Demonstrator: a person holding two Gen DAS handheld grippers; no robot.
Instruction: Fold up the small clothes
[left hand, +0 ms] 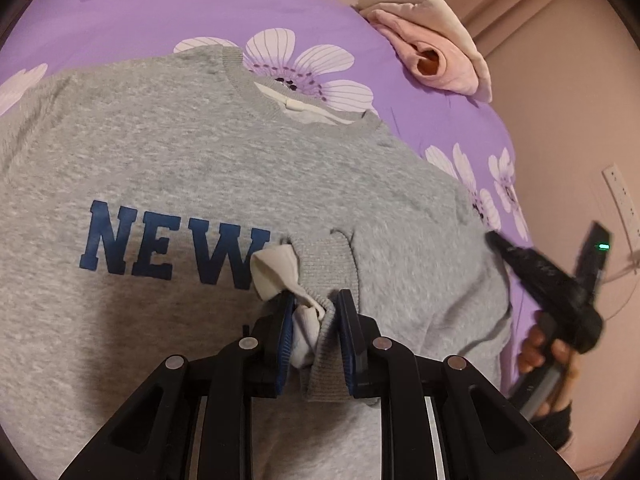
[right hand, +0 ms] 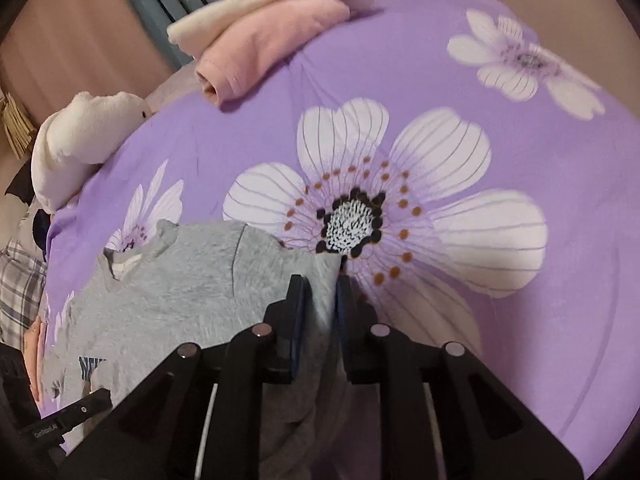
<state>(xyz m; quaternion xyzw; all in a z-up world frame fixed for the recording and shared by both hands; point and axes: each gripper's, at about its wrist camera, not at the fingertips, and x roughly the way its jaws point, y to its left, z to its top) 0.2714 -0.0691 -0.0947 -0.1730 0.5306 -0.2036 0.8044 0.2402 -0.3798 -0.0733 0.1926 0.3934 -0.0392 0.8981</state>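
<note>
I've got the grey sweatshirt (left hand: pixel 224 168) lying chest-up on the purple floral bedspread (left hand: pixel 132 12), "NEW" print showing, neckline toward 12 o'clock in the left wrist view. My left claw (left hand: pixel 314 320) is clamped shut on the ribbed sleeve cuff (left hand: pixel 326 264), w/ a bit of the white inner lining (left hand: pixel 276 268) bunched between the pads; the sleeve is laid across the chest, cuff sitting just at the end of the print, so I judge I'm mid sleeve-fold and holding the cuff there to keep it from springing back out. My right claw (right hand: pixel 322 288) is closed on a grey edge of the same sweatshirt, prob. the shoulder or side seam, at about 6 o'clock in its own view, fabric pinched between the blue pads and draping down under the claw. In the left view the right claw sits at 4 o'clock, off the garment's edge, w/ a hand (left hand: pixel 548 356) on its handle. A folded pink garment (right hand: pixel 272 36) rests at 11 o'clock near the bed's far edge, likely the finished pile, so this one's still early: body fold not yet made. A white plush toy (right hand: pixel 80 140) sits at 9 o'clock, well clear.
</note>
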